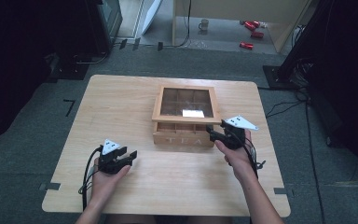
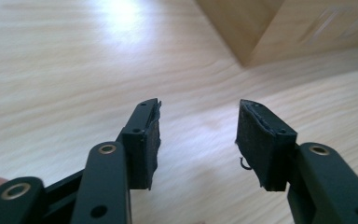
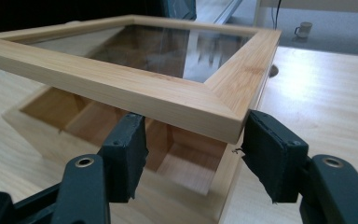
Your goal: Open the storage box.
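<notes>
A wooden tea box [image 1: 184,133] sits near the middle of the light wooden bench [image 1: 121,107], a little toward the person's right, with the letters TEA on its front wall. Its glass-paned lid [image 1: 185,103] is raised at the front, so the front row of compartments shows beneath the frame.

The right hand-held gripper [image 1: 216,132] is at the front right corner of that lid. In the right gripper view, its jaws stand on either side of the corner of the lid [image 3: 168,88], one under the front rail and the other against the side edge; whether the pads truly press on the wood I cannot tell. The box [image 3: 121,154] lies open below.

The left hand-held gripper [image 1: 129,155] hovers low over bare bench, well apart from the box on its left side. Its jaws stand parted with nothing between them, only bench [image 2: 74,70] showing through the gap, and a corner of the box [image 2: 270,32] ahead
</notes>
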